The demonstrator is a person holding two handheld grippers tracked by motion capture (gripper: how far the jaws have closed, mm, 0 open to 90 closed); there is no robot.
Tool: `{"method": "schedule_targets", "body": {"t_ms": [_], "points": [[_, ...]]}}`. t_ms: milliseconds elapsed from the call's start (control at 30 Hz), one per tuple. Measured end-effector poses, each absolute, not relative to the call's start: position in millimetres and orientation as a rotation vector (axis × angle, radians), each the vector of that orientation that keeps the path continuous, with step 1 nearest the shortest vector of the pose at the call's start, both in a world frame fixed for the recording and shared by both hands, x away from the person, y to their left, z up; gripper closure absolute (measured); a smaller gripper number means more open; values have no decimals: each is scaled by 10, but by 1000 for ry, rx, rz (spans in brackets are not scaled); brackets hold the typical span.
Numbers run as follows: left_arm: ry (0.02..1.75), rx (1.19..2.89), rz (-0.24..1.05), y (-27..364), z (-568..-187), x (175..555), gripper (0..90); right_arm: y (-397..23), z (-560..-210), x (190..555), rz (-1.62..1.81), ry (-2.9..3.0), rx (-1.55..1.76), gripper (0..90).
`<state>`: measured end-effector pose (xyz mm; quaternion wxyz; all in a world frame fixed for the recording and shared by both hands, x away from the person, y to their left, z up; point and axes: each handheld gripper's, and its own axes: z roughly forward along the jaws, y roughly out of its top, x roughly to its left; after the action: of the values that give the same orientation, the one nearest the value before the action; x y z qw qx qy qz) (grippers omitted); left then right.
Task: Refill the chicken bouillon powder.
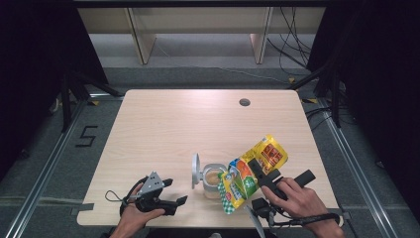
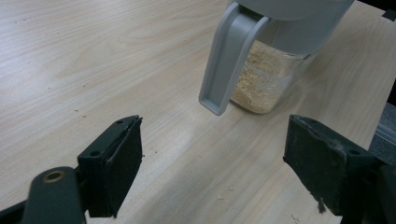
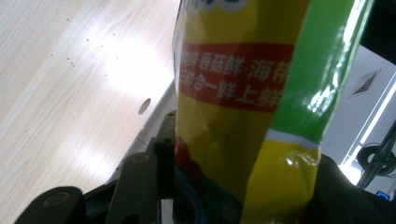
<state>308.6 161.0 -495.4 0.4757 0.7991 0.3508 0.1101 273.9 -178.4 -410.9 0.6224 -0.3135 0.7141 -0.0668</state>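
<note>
Two grippers: right gripper (image 1: 261,174) clamps the tilted bag (image 1: 251,171) over the open container (image 1: 213,180); left gripper (image 1: 174,191) jaws wide apart, empty, beside it.

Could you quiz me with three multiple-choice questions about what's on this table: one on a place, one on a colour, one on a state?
1. Where does the clear container stand?
A. At the table's far edge
B. Near the front edge, between the two grippers
C. On the floor

2. What is the main colour of the bag?
A. Yellow with green
B. Blue
C. Plain white

3. How is the container's lid?
A. Shut tight
B. Lying on the floor
C. Flipped open, standing up at the side

Answers:
1 B: it sits on the table between the left gripper and the right gripper.
2 A: yellow and green show in the high view and the right gripper view.
3 C: the grey lid stands upright beside the opening, with the crumbly beige filling visible.
</note>
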Motion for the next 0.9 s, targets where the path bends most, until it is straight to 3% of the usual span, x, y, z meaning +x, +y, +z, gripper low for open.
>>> {"method": "schedule_targets", "body": {"t_ms": [900], "points": [[859, 1951, 271, 1611, -4952, 3084, 187, -1809, -4099, 2748, -133, 1653, -699, 624]]}}
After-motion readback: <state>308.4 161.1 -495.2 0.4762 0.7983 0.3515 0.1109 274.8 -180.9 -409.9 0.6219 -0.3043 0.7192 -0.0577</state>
